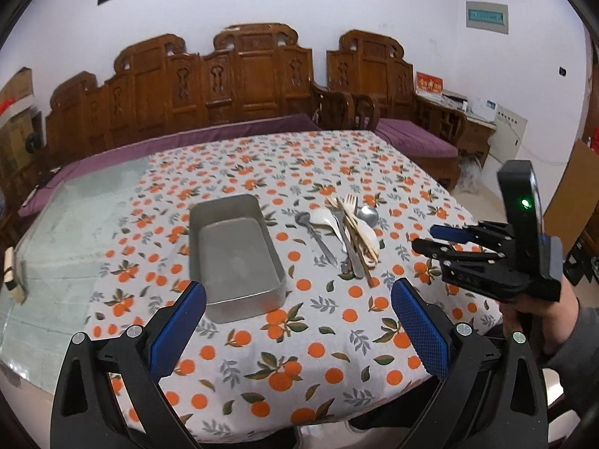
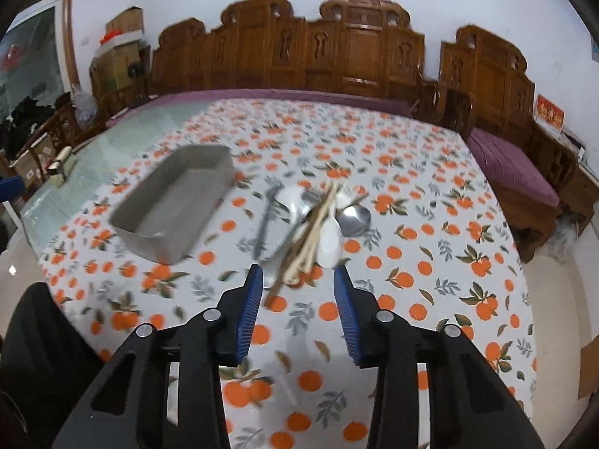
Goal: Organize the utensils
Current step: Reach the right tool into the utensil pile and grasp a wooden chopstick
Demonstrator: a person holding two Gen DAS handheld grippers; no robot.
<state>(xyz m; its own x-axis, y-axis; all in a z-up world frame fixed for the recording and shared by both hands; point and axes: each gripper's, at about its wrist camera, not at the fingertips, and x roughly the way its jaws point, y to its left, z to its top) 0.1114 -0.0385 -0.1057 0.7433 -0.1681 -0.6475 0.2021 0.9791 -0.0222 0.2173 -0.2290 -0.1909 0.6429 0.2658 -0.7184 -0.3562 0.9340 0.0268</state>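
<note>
- The metal tray [image 1: 235,258] sits bare inside on the cloth-covered worktop [image 1: 318,355]; I take it as the landmark and as the likely place the utensils are meant to go, since nothing lies in it
- The utensil pile [image 1: 348,235] lies just to the right of the tray, apart from its wall: metal spoons, a white spoon [image 1: 329,220], a fork [image 1: 350,204] and pale chopsticks [image 1: 359,235] crossed over one another, handles pointing toward the near edge, which suits a grasp from this side
- The left hand-held gripper [image 1: 297,327] hovers over the cloth on the near side of the tray, its blue pads wide apart with nothing between them; it seems to be waiting, perhaps to steady the tray
- The right hand-held gripper [image 2: 297,310] is right of the tray and lines up on the near ends of the pile, jaws apart and holding nothing; the handles sit just beyond its fingertips, not touching as far as I can tell
- The right wrist view is smeared, so which piece it aims for cannot be told
- Because the pieces overlap, closing on one handle may drag its neighbours; a loose outer piece looks the safer first pick
- Sorting appears not yet begun
</note>
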